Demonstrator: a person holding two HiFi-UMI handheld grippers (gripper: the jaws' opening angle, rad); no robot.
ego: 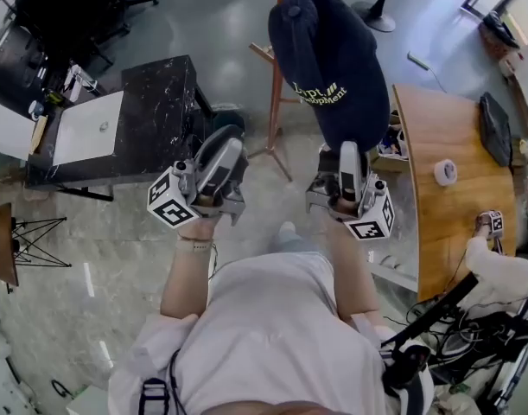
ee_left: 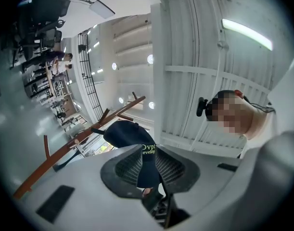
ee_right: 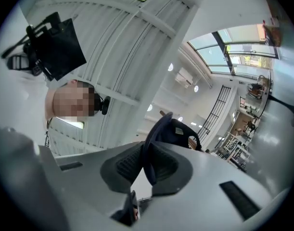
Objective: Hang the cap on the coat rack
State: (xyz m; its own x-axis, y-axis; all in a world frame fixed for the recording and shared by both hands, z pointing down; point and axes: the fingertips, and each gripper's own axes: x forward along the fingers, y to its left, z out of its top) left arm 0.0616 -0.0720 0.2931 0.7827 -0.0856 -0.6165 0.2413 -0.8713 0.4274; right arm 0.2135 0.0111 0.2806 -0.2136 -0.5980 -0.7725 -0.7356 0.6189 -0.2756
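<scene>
Right gripper [ee_right: 147,167]: fingers pinch the brim of the navy fabric cap [ego: 328,59].
Left gripper [ee_left: 147,170]: fingers narrowly parted, empty.
Room: grey glossy floor [ego: 229,15]; brown wooden coat rack [ego: 276,102] beyond the fingertips.

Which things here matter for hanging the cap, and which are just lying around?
For the job: cap, coat rack, right gripper clamped on the cap's brim.
Lying about: tape roll, wooden table, black table, office chairs.

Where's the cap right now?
In the head view the navy cap is held up at top centre-right, its brim clamped in the right gripper, just right of the pole of the wooden coat rack.
</scene>
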